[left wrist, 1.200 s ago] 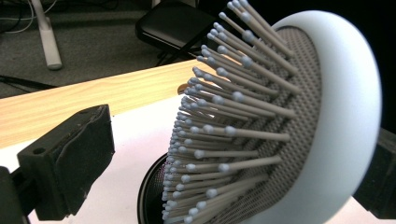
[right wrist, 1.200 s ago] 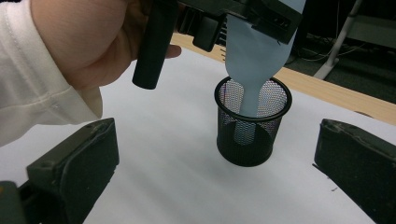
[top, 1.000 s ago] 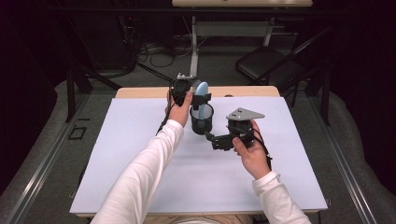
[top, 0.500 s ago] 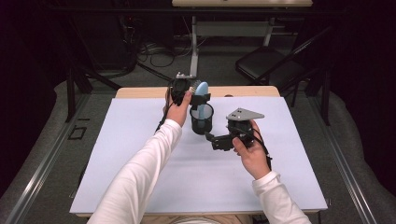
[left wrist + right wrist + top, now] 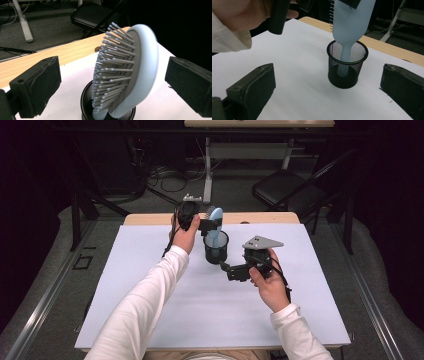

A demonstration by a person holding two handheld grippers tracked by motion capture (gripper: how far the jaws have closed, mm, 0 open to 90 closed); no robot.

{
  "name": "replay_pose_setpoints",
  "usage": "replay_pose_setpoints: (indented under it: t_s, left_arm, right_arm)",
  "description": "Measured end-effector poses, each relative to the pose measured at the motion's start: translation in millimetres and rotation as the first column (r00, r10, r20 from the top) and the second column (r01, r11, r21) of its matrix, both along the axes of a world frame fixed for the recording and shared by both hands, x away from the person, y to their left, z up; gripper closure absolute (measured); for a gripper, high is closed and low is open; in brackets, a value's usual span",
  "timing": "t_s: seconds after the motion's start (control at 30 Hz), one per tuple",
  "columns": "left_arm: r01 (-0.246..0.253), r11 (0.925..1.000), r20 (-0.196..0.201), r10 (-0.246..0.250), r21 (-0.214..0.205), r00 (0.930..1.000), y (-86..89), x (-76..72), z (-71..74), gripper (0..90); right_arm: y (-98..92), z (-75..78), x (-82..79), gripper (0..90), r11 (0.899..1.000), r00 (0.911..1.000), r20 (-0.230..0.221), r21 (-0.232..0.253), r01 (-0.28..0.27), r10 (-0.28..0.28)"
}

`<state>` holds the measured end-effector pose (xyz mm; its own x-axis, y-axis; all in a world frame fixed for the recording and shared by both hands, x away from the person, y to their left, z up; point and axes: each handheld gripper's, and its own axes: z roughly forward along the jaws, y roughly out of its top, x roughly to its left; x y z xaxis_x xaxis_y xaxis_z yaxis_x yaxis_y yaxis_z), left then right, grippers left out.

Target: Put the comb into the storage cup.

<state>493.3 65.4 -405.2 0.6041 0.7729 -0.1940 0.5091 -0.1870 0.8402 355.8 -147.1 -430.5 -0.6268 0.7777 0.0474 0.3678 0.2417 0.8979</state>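
Note:
A pale blue hairbrush (image 5: pixel 140 70) stands handle-down in a black mesh cup (image 5: pixel 216 251) near the far middle of the white sheet. Its bristles face left in the left gripper view. My left gripper (image 5: pixel 113 85) is open, with one jaw on each side of the brush head and a gap on both sides. In the high view the left gripper (image 5: pixel 211 223) hovers over the cup. My right gripper (image 5: pixel 227 268) is open and low, just right of the cup and pointed at it. The right gripper view shows the cup (image 5: pixel 347 66) ahead of the right gripper (image 5: pixel 328 92), which has nothing between its jaws.
A white sheet (image 5: pixel 150 285) covers the table, with a bare wooden strip (image 5: pixel 260 218) along the far edge. Beyond it are a folding chair (image 5: pixel 285 190), a desk leg (image 5: pixel 206 170) and floor cables. The person's left hand (image 5: pixel 242 15) is close above the cup.

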Motion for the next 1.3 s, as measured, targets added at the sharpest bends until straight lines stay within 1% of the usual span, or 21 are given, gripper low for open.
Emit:
replay_pose_setpoints:
  t_s: [0.07, 0.17, 0.37, 0.57, 0.63, 0.9, 1.0, 1.2, 1.3]
  left_arm:
    - [0.008, 0.9998, 0.007, -0.008, 0.016, 0.9999, 0.9, -1.9, 2.5, 0.5]
    - [0.024, 0.9996, 0.007, -0.024, 0.012, 0.9997, 1.6, -5.2, 5.6, 0.5]
    - [0.06, 0.998, 0.008, -0.06, 0.02, 0.9982, 1.6, -11.8, 10.9, 0.5]
    - [0.071, 0.9973, 0.011, -0.072, 0.019, 0.9974, 3.8, -17.7, 16.2, 0.5]
    - [0.076, 0.9967, 0.011, -0.076, 0.027, 0.997, 4.7, -19.7, 17.6, 0.5]
    - [0.093, 0.995, 0.016, -0.094, 0.035, 0.9955, 9.7, -26.2, 23.2, 0.5]
    - [0.097, 0.9944, 0.015, -0.098, 0.043, 0.9951, 12.1, -28.3, 24.0, 0.5]
    - [0.101, 0.994, 0.014, -0.102, 0.04, 0.9947, 17.5, -33.4, 25.0, 0.5]
    - [0.104, 0.9934, 0.016, -0.105, 0.047, 0.9943, 20.8, -36.6, 25.6, 0.5]
  right_arm:
    - [0.4, -0.3, 0.1, 0.0, 1.0, 1.0, -0.001, 0.001, 0.001, -0.001]
    - [0.5, -0.6, 0.3, 0.0, 1.0, 1.0, -0.002, 0.001, 0.001, -0.001]
    - [-0.7, -0.4, 0.3, 0.0, 1.0, 1.0, 0.001, 0.0, 0.003, -0.003]
    - [-1.4, -0.1, 0.2, 0.0, 1.0, 1.0, 0.001, -0.001, 0.002, -0.002]
    - [-1.2, -0.4, -0.1, 0.0, 1.0, 1.0, -0.002, 0.0, 0.004, -0.004]
    - [-0.9, -0.5, -0.5, 0.0, 1.0, 1.0, -0.005, -0.003, 0.005, -0.005]
    - [-0.8, -0.5, -0.6, 0.0, 1.0, 1.0, -0.003, -0.004, 0.002, -0.002]
    - [-1.3, -0.3, -0.6, 0.0, 1.0, 1.0, -0.003, -0.003, 0.004, -0.004]
    - [-1.3, -0.4, -0.4, 0.0, 1.0, 1.0, -0.005, -0.002, 0.004, -0.004]
